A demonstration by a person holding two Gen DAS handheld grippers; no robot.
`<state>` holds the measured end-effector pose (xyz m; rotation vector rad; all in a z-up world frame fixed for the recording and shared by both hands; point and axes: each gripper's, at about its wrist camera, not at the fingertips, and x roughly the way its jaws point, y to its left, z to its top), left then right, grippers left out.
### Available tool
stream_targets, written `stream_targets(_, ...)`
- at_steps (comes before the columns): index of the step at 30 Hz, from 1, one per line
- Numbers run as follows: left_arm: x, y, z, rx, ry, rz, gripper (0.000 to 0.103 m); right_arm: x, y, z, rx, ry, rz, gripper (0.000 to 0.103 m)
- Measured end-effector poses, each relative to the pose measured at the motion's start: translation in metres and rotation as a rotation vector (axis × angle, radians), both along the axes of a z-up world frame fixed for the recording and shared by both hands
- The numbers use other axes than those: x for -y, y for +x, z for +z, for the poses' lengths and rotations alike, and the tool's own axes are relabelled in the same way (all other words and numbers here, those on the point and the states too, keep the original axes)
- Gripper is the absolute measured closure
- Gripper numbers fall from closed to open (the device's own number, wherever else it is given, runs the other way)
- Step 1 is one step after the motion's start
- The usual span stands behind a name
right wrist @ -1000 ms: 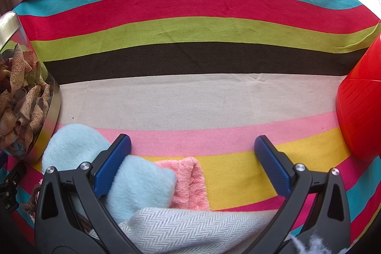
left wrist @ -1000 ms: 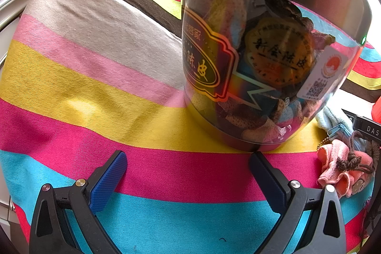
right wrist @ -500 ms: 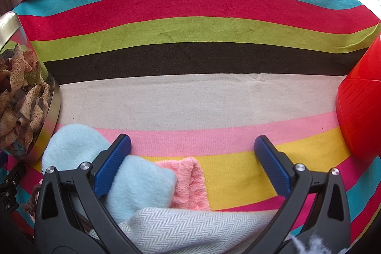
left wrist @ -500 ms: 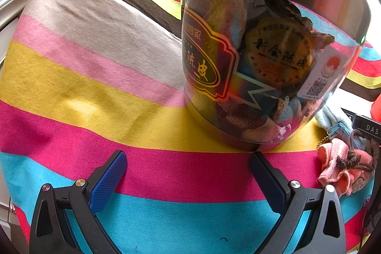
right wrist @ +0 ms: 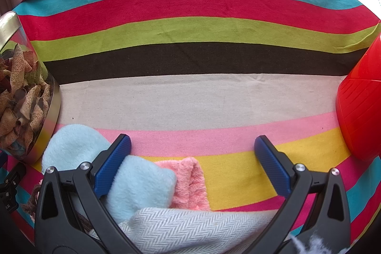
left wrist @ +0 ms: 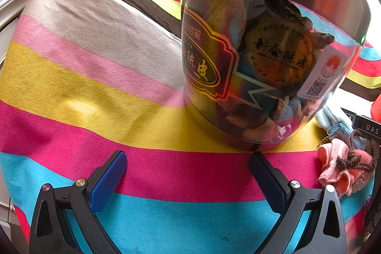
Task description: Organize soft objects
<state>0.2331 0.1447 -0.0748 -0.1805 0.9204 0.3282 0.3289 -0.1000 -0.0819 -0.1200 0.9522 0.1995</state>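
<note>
A light blue fleece piece (right wrist: 133, 185) lies on the striped cloth, with a pink fluffy piece (right wrist: 190, 182) beside it and a grey herringbone cloth (right wrist: 190, 227) nearest the camera. My right gripper (right wrist: 190, 156) hangs open just above them, its left finger (right wrist: 112, 168) over the blue fleece, holding nothing. In the left wrist view, a pink fabric flower with brown cord (left wrist: 343, 168) and a bit of blue fleece (left wrist: 333, 118) lie at the right edge. My left gripper (left wrist: 188, 173) stands open over the cloth, empty.
A clear jar with a metal lid, full of dried peel (left wrist: 262, 63), stands just ahead of the left gripper; the same jar (right wrist: 21, 106) shows at the right view's left edge. A red plastic container (right wrist: 359, 106) sits at the right. The striped cloth (right wrist: 190, 99) covers the table.
</note>
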Motion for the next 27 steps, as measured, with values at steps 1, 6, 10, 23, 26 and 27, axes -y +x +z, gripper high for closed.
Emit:
stream_targets(1, 0.0001, 0.0001, 0.0, 0.0, 0.0, 0.0, 0.0, -0.0001, -0.0004, -0.0001, 0.0, 0.0, 0.0, 0.0)
stream_targets(6, 0.0002, -0.0001, 0.0001, 0.0, 0.0, 0.0, 0.0, 0.0014, 0.0039, 0.0007, 0.0, 0.0, 0.0, 0.0)
stream_targets(10, 0.0001, -0.0002, 0.0, 0.0, 0.0, 0.001, 0.0, 0.0, -0.0004, 0.0012, 0.001, 0.0, 0.001, 0.0)
stream_targets(23, 0.0005, -0.0016, 0.0008, 0.0, 0.0, 0.002, 0.0, -0.0004, -0.0034, -0.0016, 0.001, 0.001, 0.0, 0.0)
stream_targets(26, 0.0011, -0.0016, -0.0001, 0.0, 0.0, 0.002, 0.0, -0.0003, -0.0037, -0.0017, 0.001, 0.0, 0.0, 0.0)
stream_targets(27, 0.0011, -0.0014, -0.0002, 0.0, 0.0, 0.002, 0.0, -0.0005, -0.0037, -0.0016, 0.001, 0.0, 0.0, 0.0)
